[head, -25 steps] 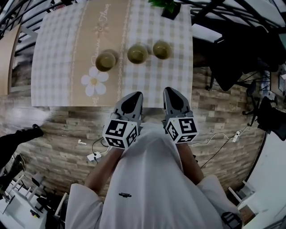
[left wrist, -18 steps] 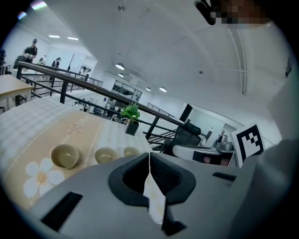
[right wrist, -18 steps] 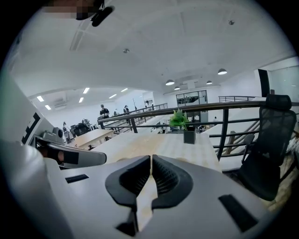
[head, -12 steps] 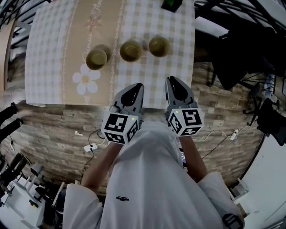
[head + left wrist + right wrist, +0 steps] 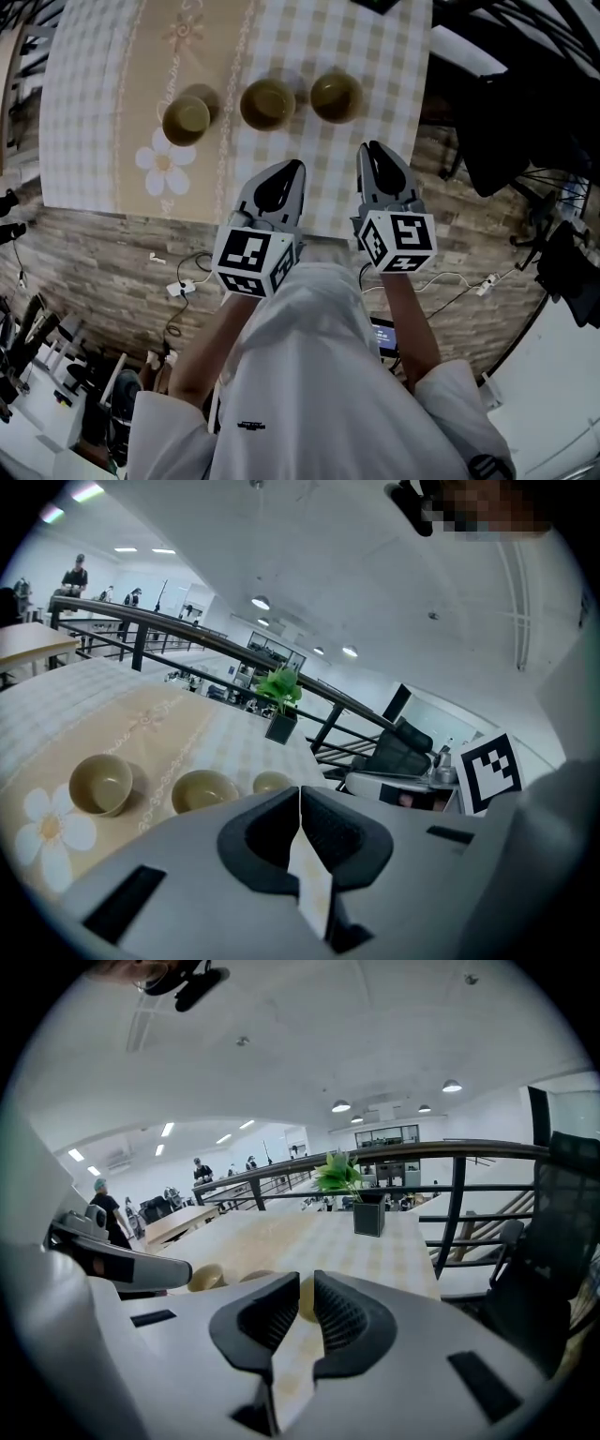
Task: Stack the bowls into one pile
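Observation:
Three olive-green bowls stand apart in a row on the checked tablecloth: the left bowl (image 5: 187,119) on the beige runner, the middle bowl (image 5: 267,103), and the right bowl (image 5: 336,97). My left gripper (image 5: 288,172) hovers over the table's near edge, short of the middle bowl, shut and empty. My right gripper (image 5: 373,153) is beside it, just short of the right bowl, its jaws drawn to a thin slit and holding nothing. The left gripper view shows its closed tips (image 5: 300,791) with the left bowl (image 5: 101,784) and middle bowl (image 5: 204,791) beyond. The right gripper (image 5: 307,1283) points along the table.
The table (image 5: 84,112) carries a beige runner with a daisy print (image 5: 161,165). A potted plant (image 5: 360,1199) stands at the far end by a black railing (image 5: 454,1208). Cables and a power strip (image 5: 178,286) lie on the floor below. A black chair (image 5: 497,131) is to the right.
Both grippers have moved forward from the table's near edge to over the cloth, closer to the bowls. The bowls have not moved on the table.

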Demonstrator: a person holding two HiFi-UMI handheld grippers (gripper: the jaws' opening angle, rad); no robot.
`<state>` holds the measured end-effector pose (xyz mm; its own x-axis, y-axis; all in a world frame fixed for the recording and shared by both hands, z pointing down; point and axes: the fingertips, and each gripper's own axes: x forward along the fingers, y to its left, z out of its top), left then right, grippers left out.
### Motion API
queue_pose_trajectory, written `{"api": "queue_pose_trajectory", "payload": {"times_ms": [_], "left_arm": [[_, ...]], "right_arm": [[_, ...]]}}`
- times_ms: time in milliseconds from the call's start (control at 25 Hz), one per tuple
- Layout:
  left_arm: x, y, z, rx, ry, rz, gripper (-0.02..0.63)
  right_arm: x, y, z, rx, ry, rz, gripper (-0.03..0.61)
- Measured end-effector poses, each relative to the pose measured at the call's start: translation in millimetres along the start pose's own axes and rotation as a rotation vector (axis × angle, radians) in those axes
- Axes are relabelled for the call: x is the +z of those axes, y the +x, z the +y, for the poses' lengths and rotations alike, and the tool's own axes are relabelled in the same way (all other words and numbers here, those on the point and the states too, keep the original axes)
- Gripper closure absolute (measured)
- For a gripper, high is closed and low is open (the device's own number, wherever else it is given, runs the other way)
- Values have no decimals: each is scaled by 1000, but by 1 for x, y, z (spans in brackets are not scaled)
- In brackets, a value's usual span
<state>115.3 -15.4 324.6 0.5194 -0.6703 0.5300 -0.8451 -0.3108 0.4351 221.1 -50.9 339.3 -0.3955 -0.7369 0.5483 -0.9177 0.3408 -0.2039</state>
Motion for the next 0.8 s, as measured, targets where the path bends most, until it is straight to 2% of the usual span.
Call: {"api": "queue_pose_trajectory", "payload": {"times_ms": [360, 480, 800], "left_arm": [[-9, 51, 32, 75, -37, 13, 588], [-16, 64, 40, 92, -51, 27, 588], [-43, 99, 52, 106, -93, 60, 589]], "right_arm": [[-13, 60, -40, -6, 13, 53, 533], [-24, 77, -50, 1, 22, 87, 475], [-46, 116, -69, -13, 15, 136, 470]]}}
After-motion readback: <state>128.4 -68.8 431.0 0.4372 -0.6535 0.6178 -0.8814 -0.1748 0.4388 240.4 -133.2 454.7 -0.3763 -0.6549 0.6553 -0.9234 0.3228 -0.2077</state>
